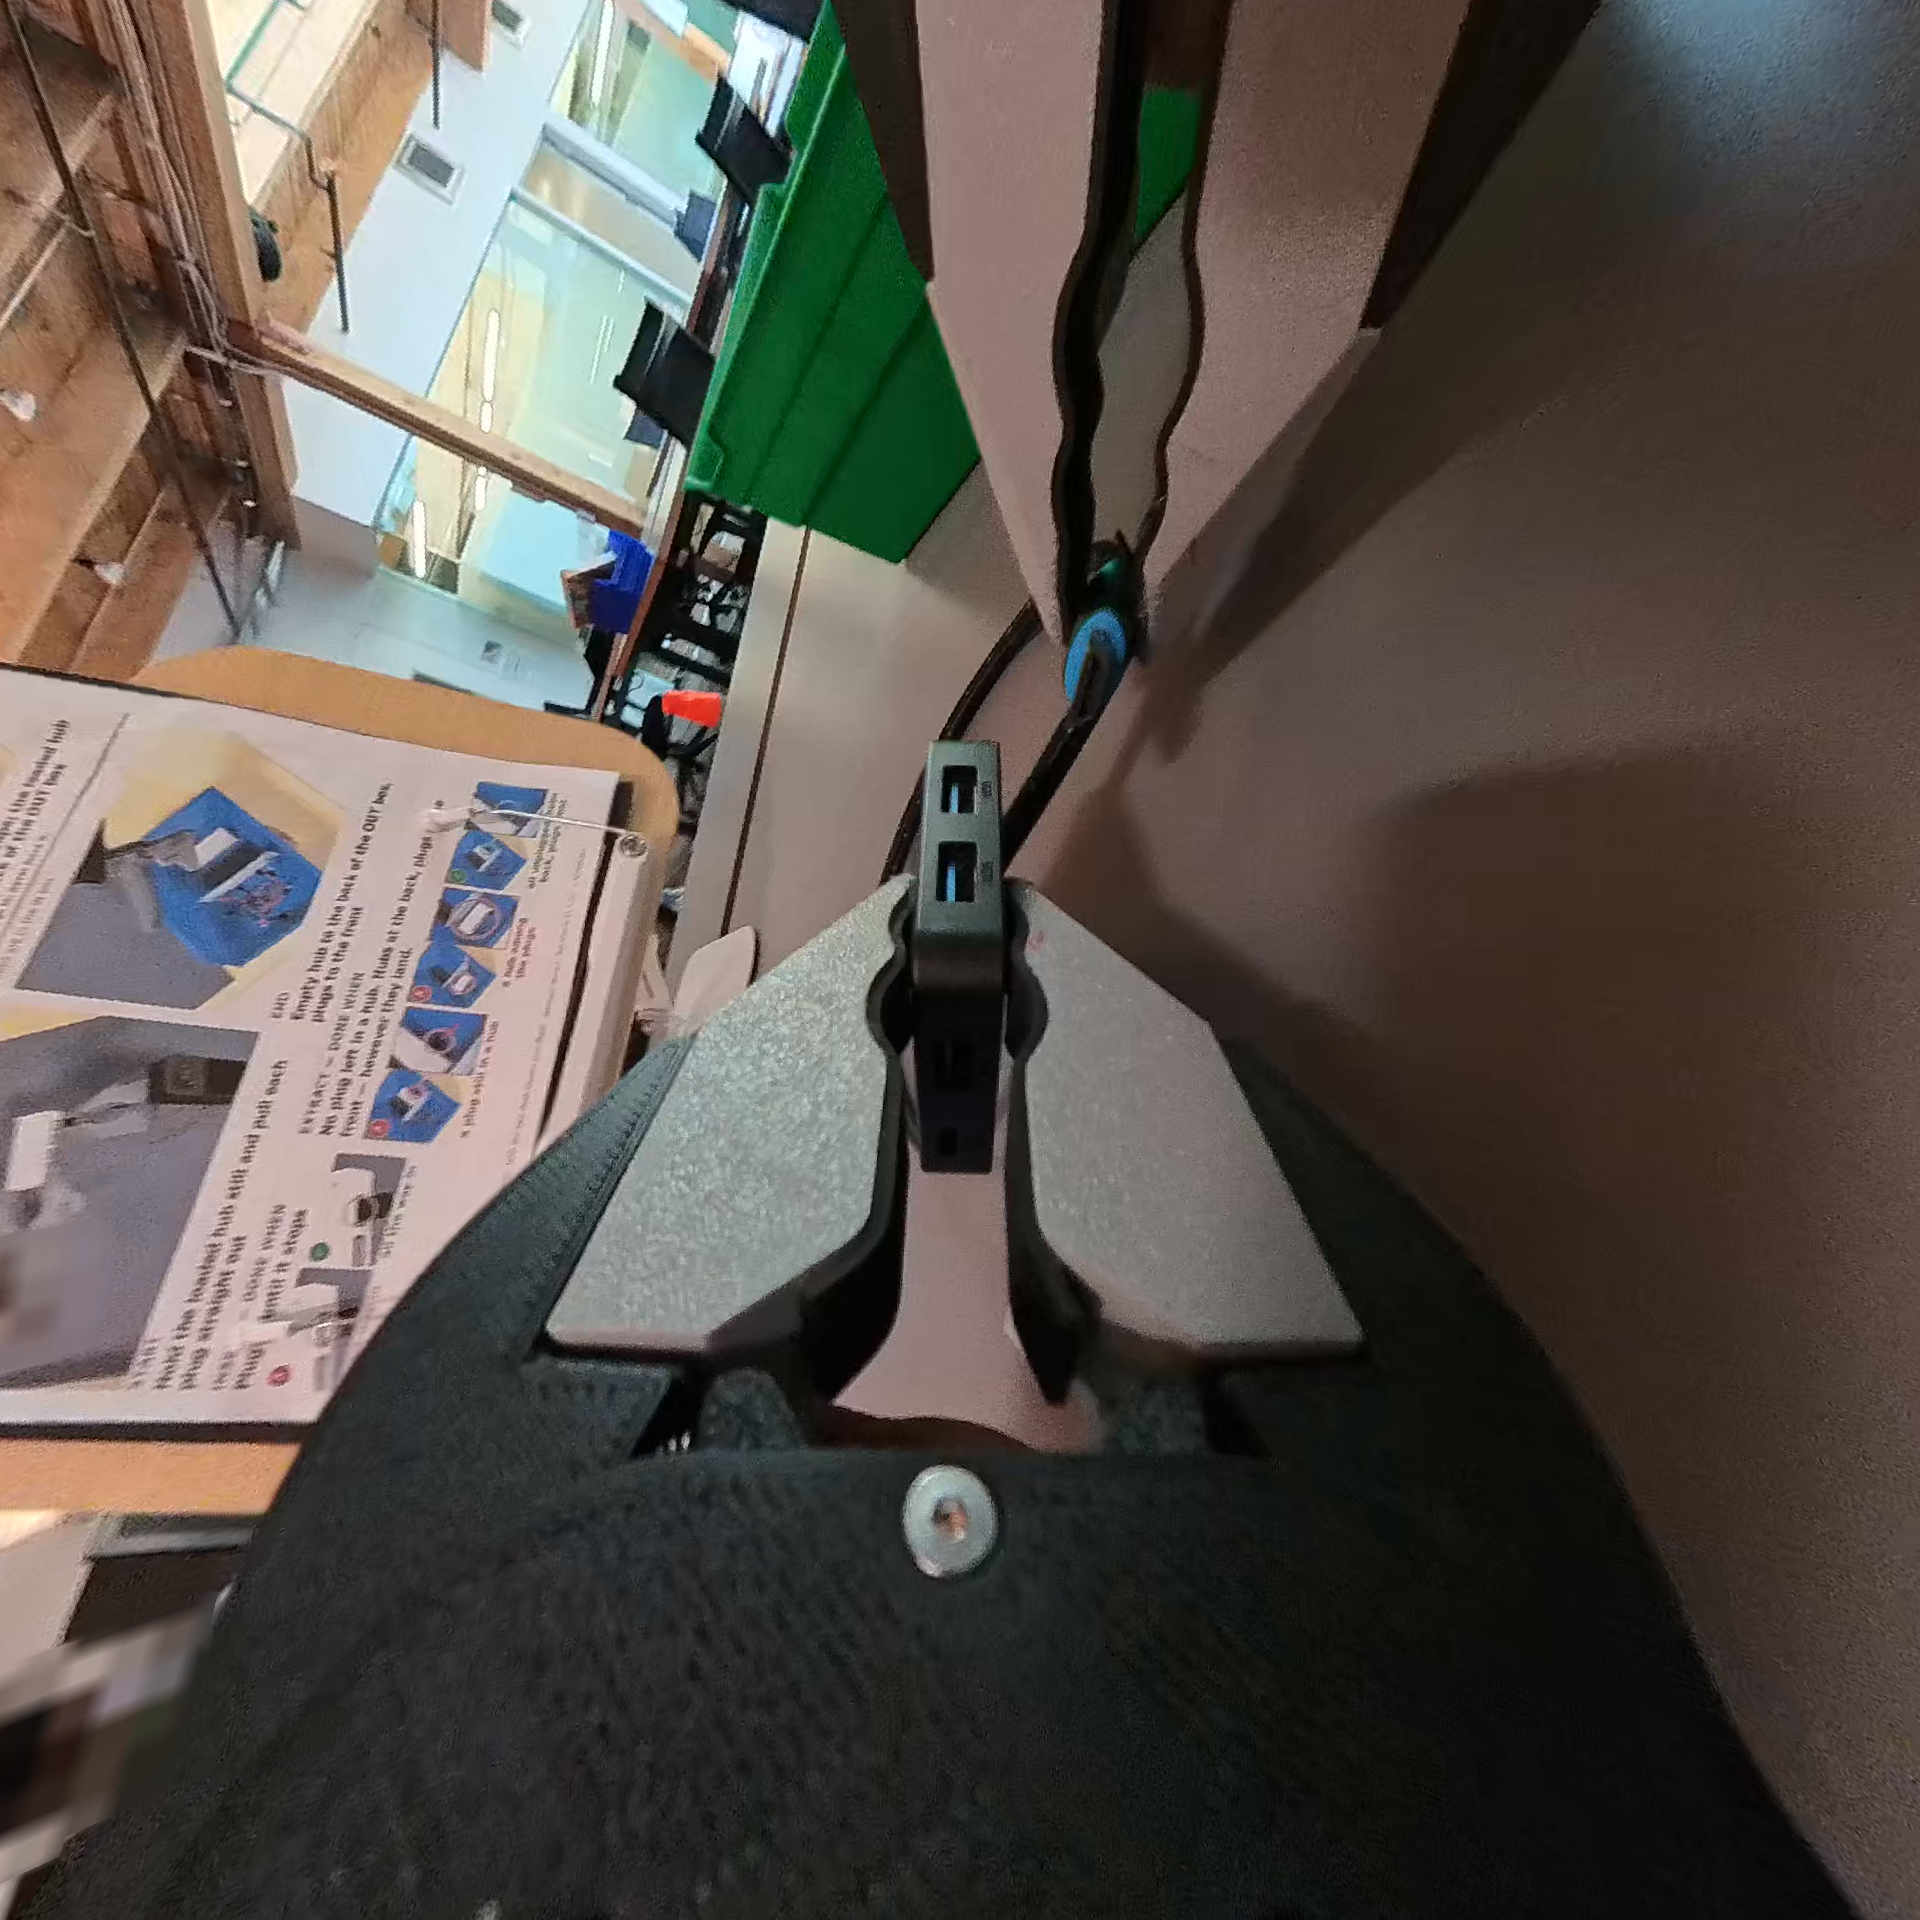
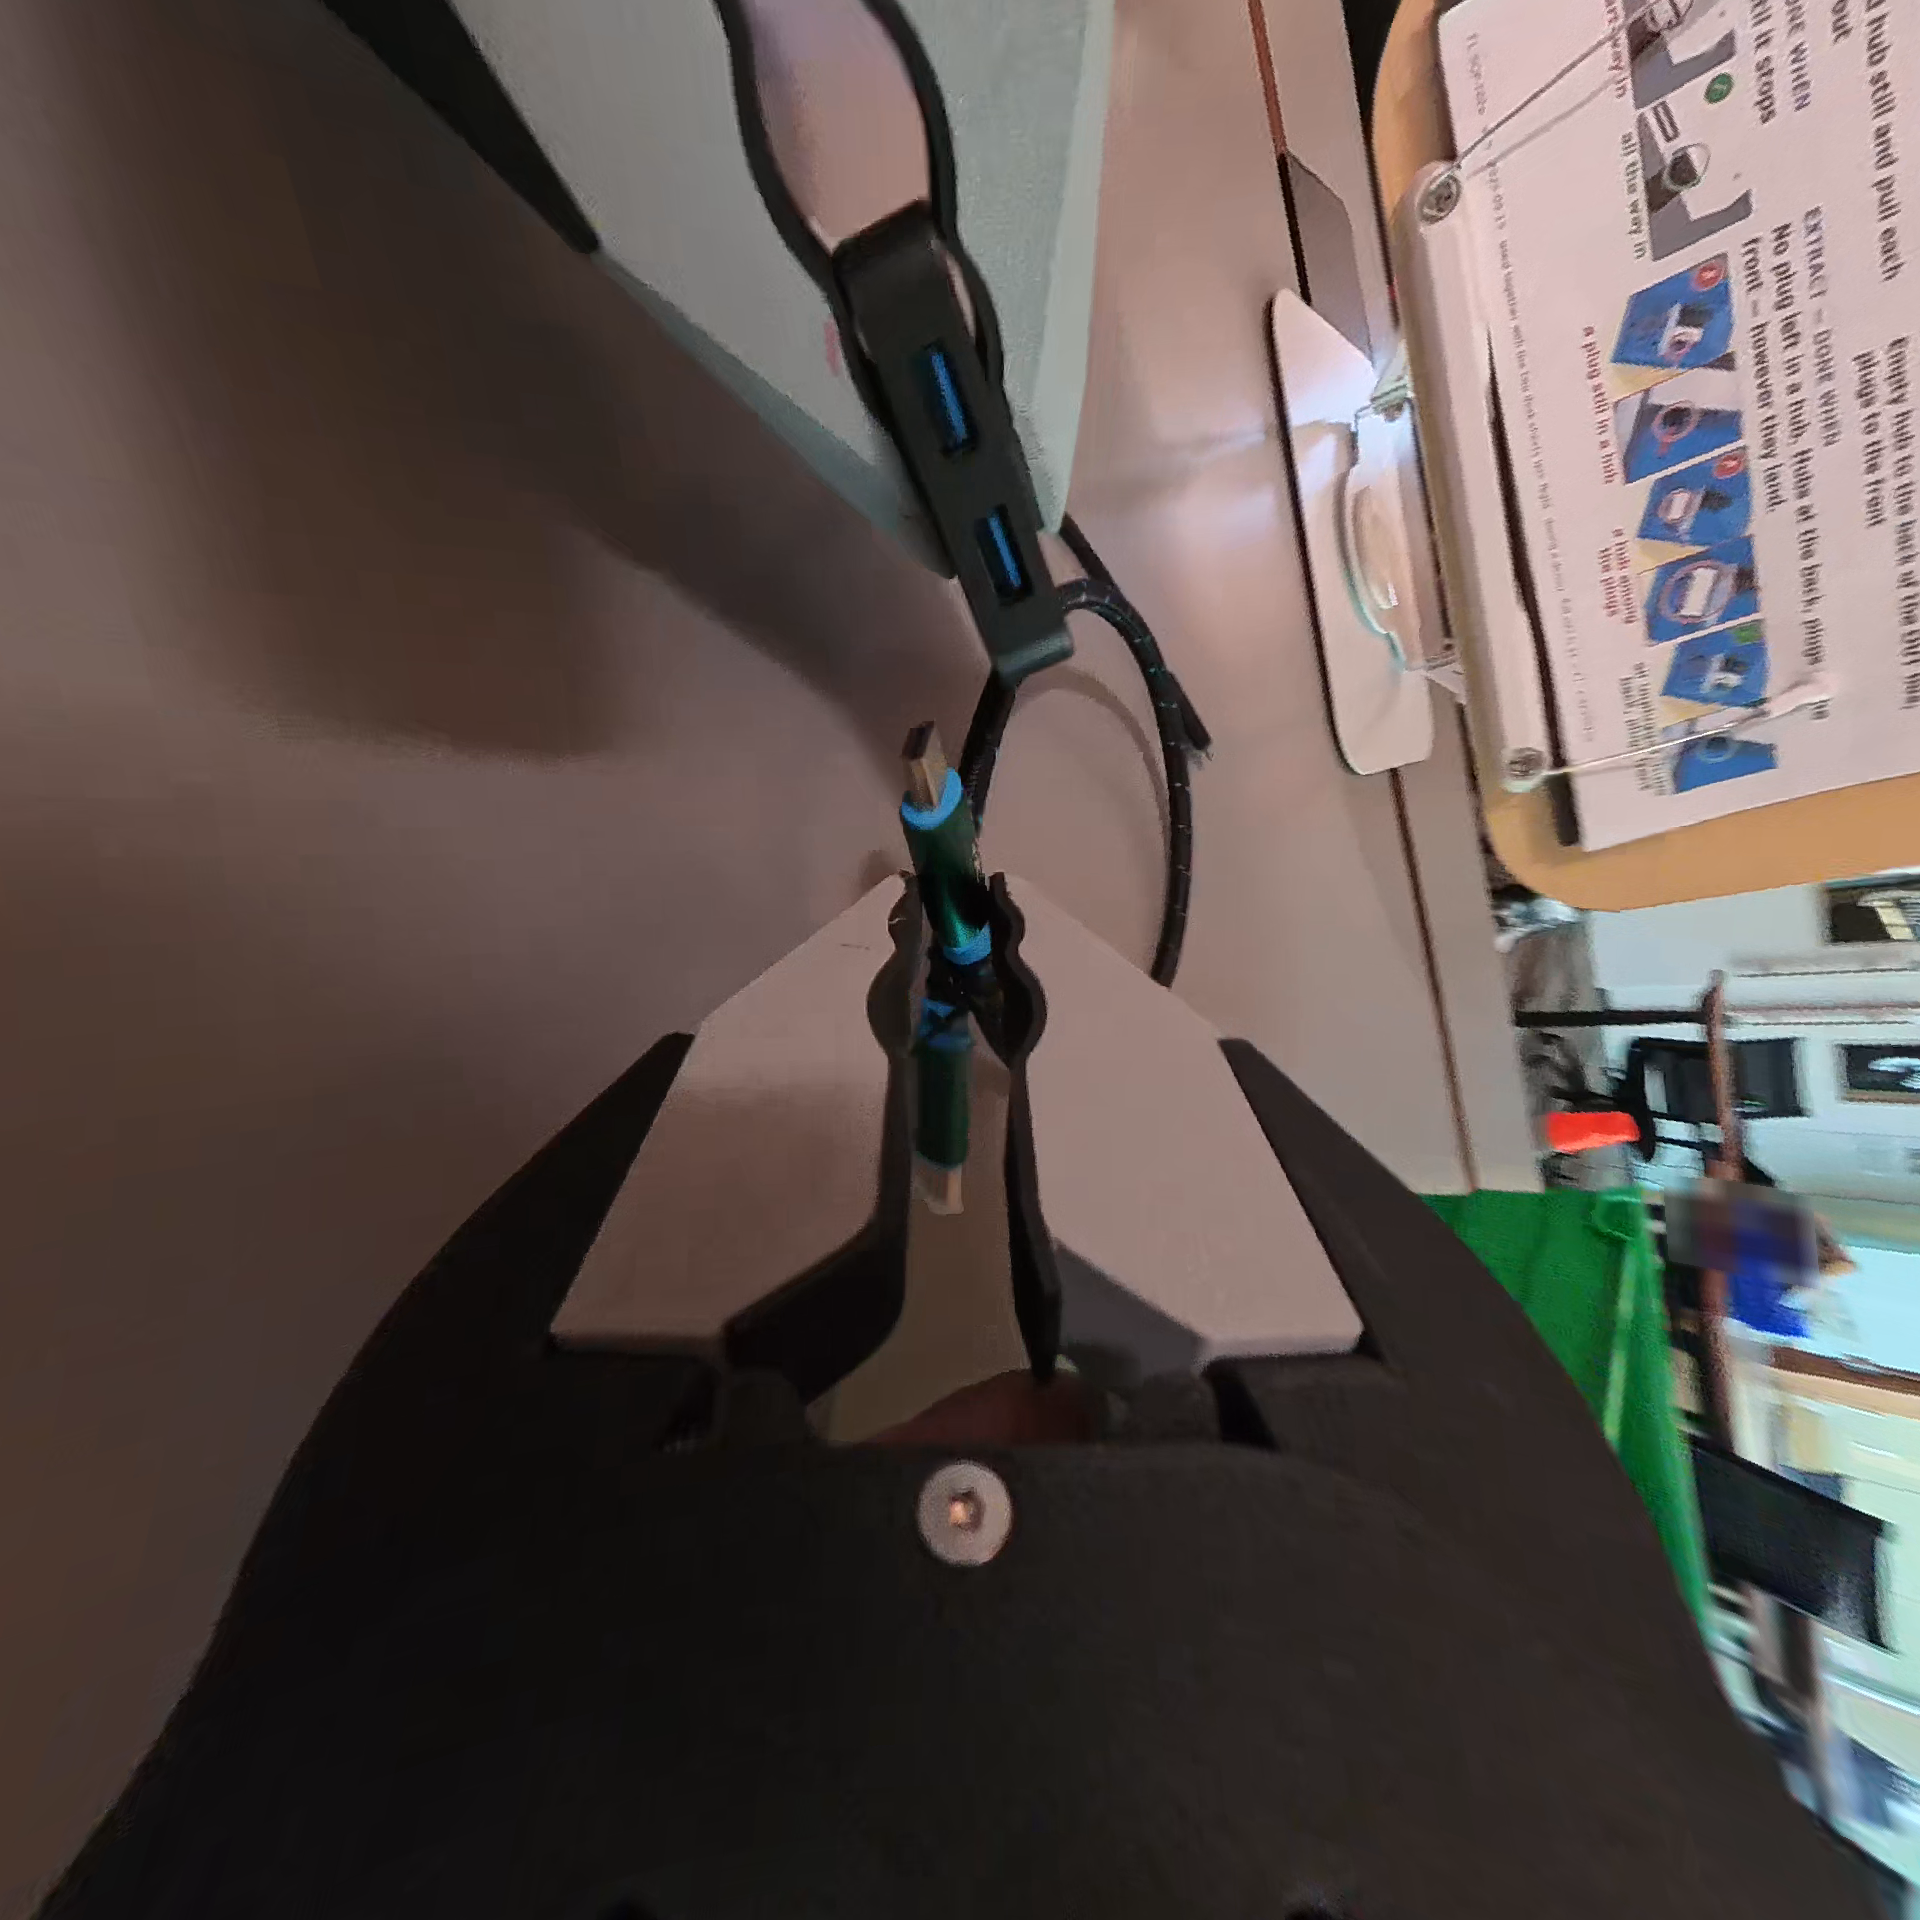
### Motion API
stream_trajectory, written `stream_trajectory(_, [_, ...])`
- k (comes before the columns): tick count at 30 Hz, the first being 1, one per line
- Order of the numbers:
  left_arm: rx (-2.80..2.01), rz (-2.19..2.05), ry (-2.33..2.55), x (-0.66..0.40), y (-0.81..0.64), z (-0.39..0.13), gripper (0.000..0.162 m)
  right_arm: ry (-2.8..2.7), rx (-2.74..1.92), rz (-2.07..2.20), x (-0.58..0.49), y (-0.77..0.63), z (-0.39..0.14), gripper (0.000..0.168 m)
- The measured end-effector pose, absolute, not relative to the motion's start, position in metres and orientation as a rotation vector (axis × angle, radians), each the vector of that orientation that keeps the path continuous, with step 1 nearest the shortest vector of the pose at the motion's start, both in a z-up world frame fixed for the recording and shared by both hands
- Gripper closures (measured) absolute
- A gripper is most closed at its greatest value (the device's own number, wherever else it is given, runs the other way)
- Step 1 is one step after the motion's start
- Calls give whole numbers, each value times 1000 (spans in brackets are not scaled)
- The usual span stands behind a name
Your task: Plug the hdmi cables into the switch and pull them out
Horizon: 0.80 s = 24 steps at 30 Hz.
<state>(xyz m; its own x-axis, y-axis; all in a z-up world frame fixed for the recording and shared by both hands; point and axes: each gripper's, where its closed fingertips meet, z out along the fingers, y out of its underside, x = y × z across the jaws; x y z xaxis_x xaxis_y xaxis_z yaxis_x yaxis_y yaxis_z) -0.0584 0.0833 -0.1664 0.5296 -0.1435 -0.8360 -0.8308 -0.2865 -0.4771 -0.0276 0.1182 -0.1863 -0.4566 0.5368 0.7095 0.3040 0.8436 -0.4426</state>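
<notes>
The left gripper (image 1: 957, 914) is clamped tight on the black switch (image 1: 958, 935), its grey fingers (image 1: 769, 1122) pinching the slim body from both sides, so that the end with two blue ports sticks out toward 12 o'clock past the tips. In the right wrist view the same switch (image 2: 961, 457) sits up at 12 o'clock, tilted, held against the other gripper's pale finger (image 2: 748, 353), with thin black cords looping behind it. The right gripper (image 2: 956, 914) is closed around a green and blue cable plug (image 2: 943, 831), whose metal tip points toward 12 o'clock and stops just short of the switch, not touching it. A second plug of the same colours (image 2: 940, 1132) lies between the right gripper's fingers, pointing back toward 6 o'clock. The braided dark cable (image 2: 1164, 790) curves away at 1 o'clock over the pinkish-grey table (image 2: 416, 520). From the left wrist view the blue-collared plug (image 1: 1099, 639) shows at 1 o'clock beyond the switch. A printed instruction sheet (image 1: 260, 1039) on a wooden board lies at 9 o'clock, and a green bin (image 1: 831, 364) stands at 11 o'clock.
</notes>
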Motion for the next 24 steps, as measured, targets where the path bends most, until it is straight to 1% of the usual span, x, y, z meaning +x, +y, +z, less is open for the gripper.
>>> stream_trajectory(6, [-1757,701,769,-56,81,-168,150,-2095,-744,598,-26,110,-178,157])
stream_trajectory(12, [-1764,634,745,-56,80,-169,150,-2113,-792,691,-22,111,-173,156])
stream_trajectory(17, [-1781,662,814,-52,80,-178,149,-2055,-832,739,-27,118,-158,157])
stream_trajectory(21, [-1794,785,947,-47,82,-192,149,-2038,-842,770,-31,120,-155,158])
stream_trajectory(24, [-1819,784,949,-43,84,-197,147,-2022,-843,794,-35,120,-154,157])
